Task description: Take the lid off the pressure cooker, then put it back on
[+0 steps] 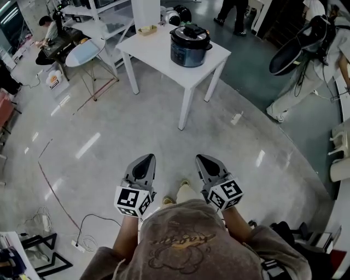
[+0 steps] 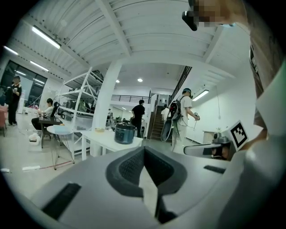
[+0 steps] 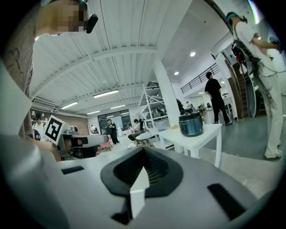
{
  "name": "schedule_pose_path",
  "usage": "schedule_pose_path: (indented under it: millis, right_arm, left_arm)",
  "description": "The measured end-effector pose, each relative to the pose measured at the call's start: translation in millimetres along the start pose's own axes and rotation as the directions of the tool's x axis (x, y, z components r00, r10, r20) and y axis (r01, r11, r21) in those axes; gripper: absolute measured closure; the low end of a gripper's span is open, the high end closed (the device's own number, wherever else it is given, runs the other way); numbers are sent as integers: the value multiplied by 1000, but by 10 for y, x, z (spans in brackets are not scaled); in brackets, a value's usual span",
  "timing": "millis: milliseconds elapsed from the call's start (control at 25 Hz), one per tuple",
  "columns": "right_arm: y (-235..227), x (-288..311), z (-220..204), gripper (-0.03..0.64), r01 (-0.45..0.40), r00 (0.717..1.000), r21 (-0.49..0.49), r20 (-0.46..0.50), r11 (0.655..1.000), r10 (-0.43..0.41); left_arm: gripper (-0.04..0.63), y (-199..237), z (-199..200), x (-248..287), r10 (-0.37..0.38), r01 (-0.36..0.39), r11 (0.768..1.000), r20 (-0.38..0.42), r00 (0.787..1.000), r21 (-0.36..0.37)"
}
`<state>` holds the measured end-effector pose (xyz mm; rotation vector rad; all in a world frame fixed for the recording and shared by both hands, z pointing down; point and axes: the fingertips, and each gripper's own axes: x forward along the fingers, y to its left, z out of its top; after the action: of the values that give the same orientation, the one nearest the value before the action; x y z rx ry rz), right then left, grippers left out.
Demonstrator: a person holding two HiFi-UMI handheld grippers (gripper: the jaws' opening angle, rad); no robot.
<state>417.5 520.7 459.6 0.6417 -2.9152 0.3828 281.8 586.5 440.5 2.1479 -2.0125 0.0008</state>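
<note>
**Head view.** The pressure cooker [image 1: 190, 46] stands on a white table [image 1: 158, 54] at the far side of a polished grey concrete floor [image 1: 109, 131]. Its black lid [image 1: 190, 33] is seated on top. A small basket [image 1: 146, 30] sits at the table's far edge, beside a white column [image 1: 145, 11]. To the left is an oval-topped folding table [image 1: 85, 53], with a seated person [image 1: 46, 27] behind it. A person carrying a backpack [image 1: 322, 49] stands at the right. A power strip [image 1: 78, 246] and its cable lie on the floor at the lower left. The left gripper [image 1: 147, 158] and right gripper [image 1: 202, 159] are held side by side, close to the wearer and well apart from the cooker. Each bears a cube with black-and-white square markers. The cursive print on the wearer's sweatshirt [image 1: 180, 240] is too distorted to read.

**Left gripper view.** The jaws are pressed together with nothing between them. The cooker is far ahead on the table, in front of metal shelving [image 2: 80, 100] and a staircase [image 2: 157, 127], under a ribbed white ceiling.

**Right gripper view.** These jaws also meet, empty. The cooker is at the table's near corner, distant. No writing on it is legible.
</note>
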Motion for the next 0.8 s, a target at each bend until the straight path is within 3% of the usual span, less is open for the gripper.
schedule_pose_path:
  millis: [360,800]
  right_arm:
    - [-186,421,82,626,-6,1000,4,5,1000,6]
    - [-738,1415,336,626,-38,999,-8,7,999,38]
  left_arm:
    - [592,312,15,281,9,-9,1000,5,1000,-8]
    - [592,910,169,1191,1,-1,1000,-2,1000,-7]
